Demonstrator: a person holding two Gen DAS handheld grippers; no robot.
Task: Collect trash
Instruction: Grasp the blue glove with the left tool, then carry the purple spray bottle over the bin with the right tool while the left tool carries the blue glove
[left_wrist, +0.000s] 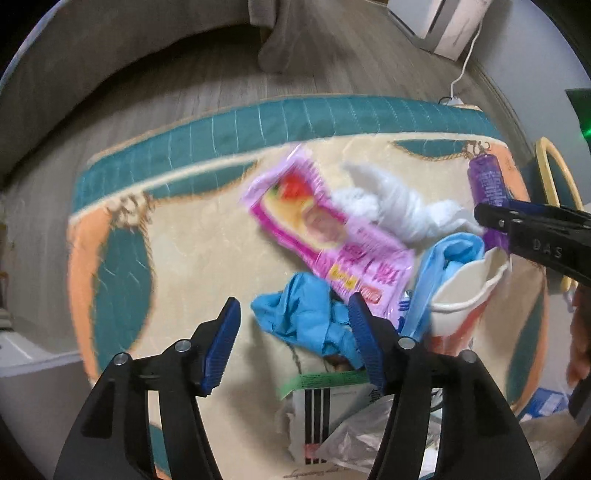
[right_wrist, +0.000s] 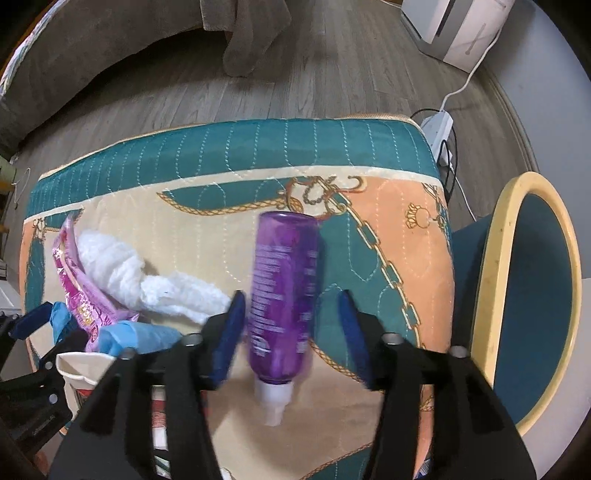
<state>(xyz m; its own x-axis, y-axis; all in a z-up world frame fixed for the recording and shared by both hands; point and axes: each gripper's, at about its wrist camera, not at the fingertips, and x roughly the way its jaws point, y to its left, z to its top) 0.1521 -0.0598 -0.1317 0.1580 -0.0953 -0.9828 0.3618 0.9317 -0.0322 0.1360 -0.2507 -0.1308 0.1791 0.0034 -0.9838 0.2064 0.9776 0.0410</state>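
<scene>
Trash lies on a quilted teal, cream and orange cloth over a table. My left gripper is open above a crumpled blue glove, its right finger touching the glove. A pink snack wrapper, white tissue wad, second blue glove and crushed paper cup lie beyond. My right gripper is open, its fingers on either side of a purple bottle lying with its white cap toward me. The bottle also shows in the left wrist view.
A printed paper bag and clear plastic lie at the cloth's near edge. A yellow-rimmed teal chair stands to the right. A grey sofa, white appliance and power strip are on the wooden floor beyond.
</scene>
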